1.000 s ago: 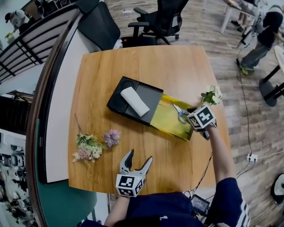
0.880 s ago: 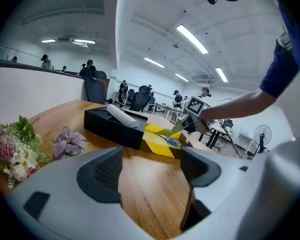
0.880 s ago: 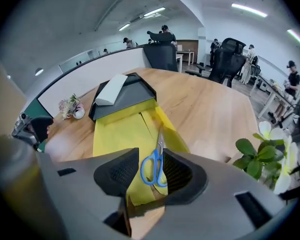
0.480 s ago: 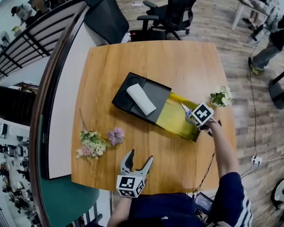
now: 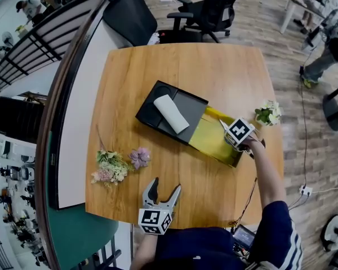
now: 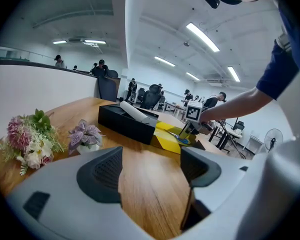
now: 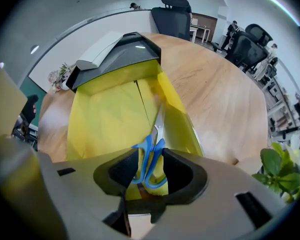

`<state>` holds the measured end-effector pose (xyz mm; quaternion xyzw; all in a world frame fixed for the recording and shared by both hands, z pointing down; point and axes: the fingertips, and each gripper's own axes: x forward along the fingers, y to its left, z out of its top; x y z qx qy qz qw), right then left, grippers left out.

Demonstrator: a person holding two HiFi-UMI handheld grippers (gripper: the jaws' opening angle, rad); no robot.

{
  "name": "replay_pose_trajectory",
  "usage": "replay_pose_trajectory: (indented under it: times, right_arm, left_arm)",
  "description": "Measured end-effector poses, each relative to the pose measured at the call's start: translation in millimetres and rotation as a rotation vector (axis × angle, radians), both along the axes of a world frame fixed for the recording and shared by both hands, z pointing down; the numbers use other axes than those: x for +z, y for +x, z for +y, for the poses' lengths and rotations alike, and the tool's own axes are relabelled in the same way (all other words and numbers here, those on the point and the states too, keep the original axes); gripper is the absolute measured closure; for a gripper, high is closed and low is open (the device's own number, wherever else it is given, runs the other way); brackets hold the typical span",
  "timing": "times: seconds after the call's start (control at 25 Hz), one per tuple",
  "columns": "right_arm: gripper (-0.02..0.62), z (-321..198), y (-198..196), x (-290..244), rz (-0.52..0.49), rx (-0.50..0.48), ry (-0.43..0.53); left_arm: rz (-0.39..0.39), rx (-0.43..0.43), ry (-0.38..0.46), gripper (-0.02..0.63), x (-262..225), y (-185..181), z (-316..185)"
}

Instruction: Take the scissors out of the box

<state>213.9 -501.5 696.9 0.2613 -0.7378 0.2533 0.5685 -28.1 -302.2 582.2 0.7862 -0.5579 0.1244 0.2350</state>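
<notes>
The right hand-held gripper points steeply down into the open yellow box, and its jaws are closed on the blue handles of the scissors, one pad against each loop. The scissors are inside the box, at the end nearest this gripper, with their metal blades running along the box's right wall toward the far end. At that far end the box meets a black tray, and a white roll lies slantwise on the tray. Box and tray sit near the middle of the wooden table. The left hand-held gripper hangs over the near edge of the table, well apart from the box, its jaws spread with only bare wood between them. A bunch of mixed flowers and a small purple flower lie at the left, and a white-flowered sprig stands near the right edge, just beyond the right gripper.
</notes>
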Motion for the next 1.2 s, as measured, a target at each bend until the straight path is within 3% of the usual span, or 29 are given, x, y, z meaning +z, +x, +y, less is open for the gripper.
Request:
replay_pose_trajectory:
  times: [0.4, 0.48, 0.64, 0.76, 0.88, 1.2]
  right_arm:
    - [0.410, 7, -5, -1, -0.005, -0.031, -0.017]
    - [0.429, 6, -2, 1, 0.025, -0.029, -0.009]
    - [0.447, 4, 10, 4, 0.134, -0.014, 0.031]
    - [0.460, 1, 3, 5, 0.109, 0.005, 0.059]
    - [0.486, 4, 10, 2, 0.150, -0.013, 0.098]
    - [0.502, 2, -1, -4, 0.100, -0.049, 0.226]
  left_arm:
    - [-0.011, -0.010, -0.020, 0.245, 8, -4, 2]
    - [-0.011, -0.009, -0.026, 0.245, 11, -4, 1]
    - [-0.012, 0.010, -0.034, 0.245, 15, 2, 0]
    - [-0.005, 0.026, -0.025, 0.245, 12, 11, -3]
    - [-0.004, 0.041, -0.011, 0.250, 8, 17, -1]
    - [-0.010, -0.001, -0.013, 0.253, 8, -4, 11]
